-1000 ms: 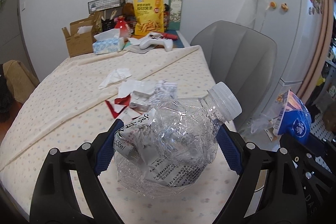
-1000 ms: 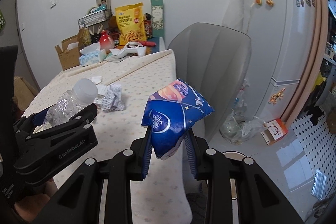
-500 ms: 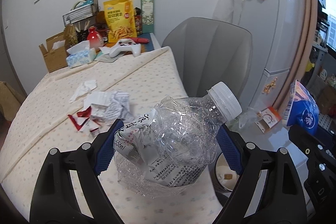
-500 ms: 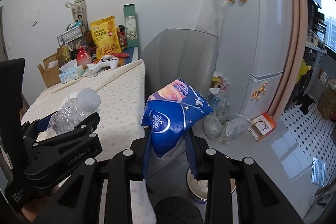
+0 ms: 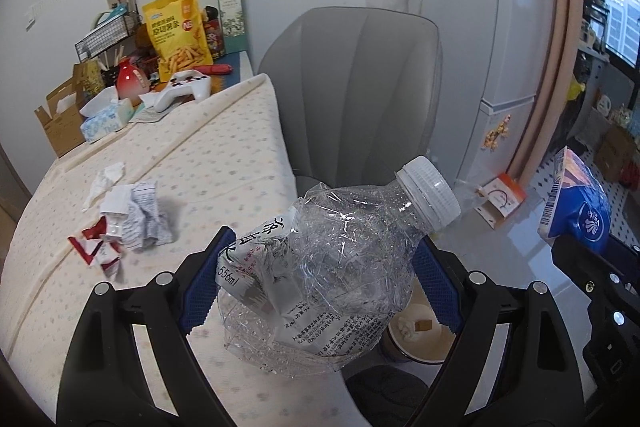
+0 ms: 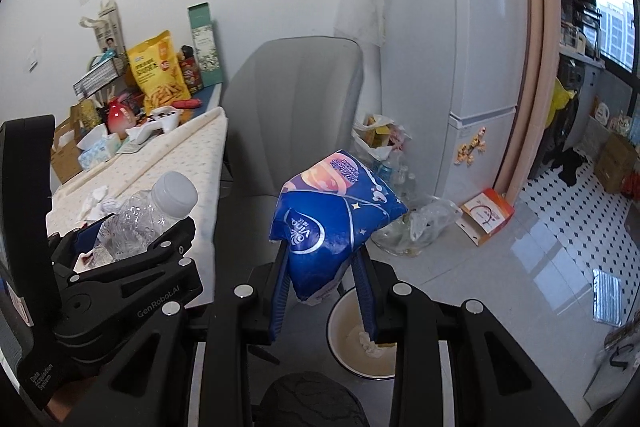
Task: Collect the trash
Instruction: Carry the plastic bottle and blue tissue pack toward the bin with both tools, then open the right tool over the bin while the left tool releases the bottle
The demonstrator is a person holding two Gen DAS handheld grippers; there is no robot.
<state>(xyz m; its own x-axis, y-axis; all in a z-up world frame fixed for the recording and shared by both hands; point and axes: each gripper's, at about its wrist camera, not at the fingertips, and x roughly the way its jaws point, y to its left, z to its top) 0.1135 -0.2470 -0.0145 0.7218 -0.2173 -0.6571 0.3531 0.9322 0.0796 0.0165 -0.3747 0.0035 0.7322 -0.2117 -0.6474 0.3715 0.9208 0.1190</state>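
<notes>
My left gripper [image 5: 320, 279] is shut on a crushed clear plastic bottle [image 5: 332, 267] with a white cap, held over the table's right edge; the same bottle [image 6: 140, 219] shows at the left of the right wrist view. My right gripper [image 6: 324, 279] is shut on a blue tissue packet [image 6: 332, 223], which also shows at the right of the left wrist view as the packet [image 5: 576, 207]. Below both, on the floor, stands a round bin [image 6: 360, 343] with some scraps inside, seen partly as the bin [image 5: 416, 343] behind the bottle. Crumpled paper and red wrapper scraps [image 5: 124, 223] lie on the table.
The table [image 5: 224, 147] has a dotted cream cloth and clutter at its far end: a snack bag [image 5: 178, 27], a tissue box [image 5: 106, 115], a game controller [image 5: 186, 89]. A grey chair [image 5: 356, 87] stands beside it, a white fridge [image 6: 452, 27] behind, bags and a box on the floor.
Both grippers have swung to the right, off the table toward the floor by the chair. The bin has come into view beneath them. Both grips are unchanged.
</notes>
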